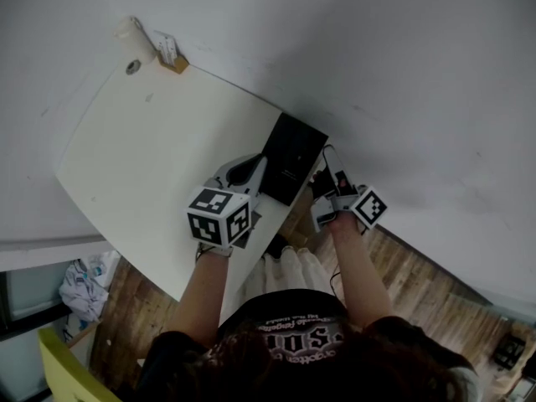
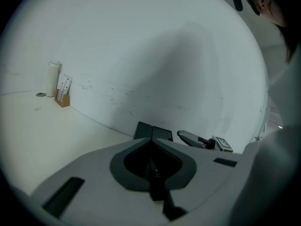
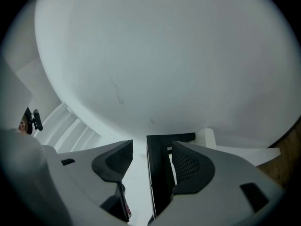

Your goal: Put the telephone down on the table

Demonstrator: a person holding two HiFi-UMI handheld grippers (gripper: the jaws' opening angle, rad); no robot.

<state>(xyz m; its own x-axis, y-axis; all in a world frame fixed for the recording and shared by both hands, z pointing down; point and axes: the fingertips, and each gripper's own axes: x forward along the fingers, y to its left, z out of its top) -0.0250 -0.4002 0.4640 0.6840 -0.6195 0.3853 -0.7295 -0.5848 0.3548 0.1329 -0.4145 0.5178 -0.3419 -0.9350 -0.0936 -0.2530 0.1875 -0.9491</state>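
Where the worktop (image 1: 126, 157) reaches its right edge, the telephone (image 1: 291, 156) is seen as a flat, black, rectangular slab. It is viewed edge-on between the parted right tongs (image 3: 151, 152), nearer one pad, with a thin gap left. The left tongs (image 1: 251, 170) are closed on nothing, just beside the telephone.

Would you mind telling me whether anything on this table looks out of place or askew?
Nothing is spilled or damaged. The black telephone lies square to the wall but right at the side edge of the table, between the open fingers of the right gripper; whether it overhangs is unclear.
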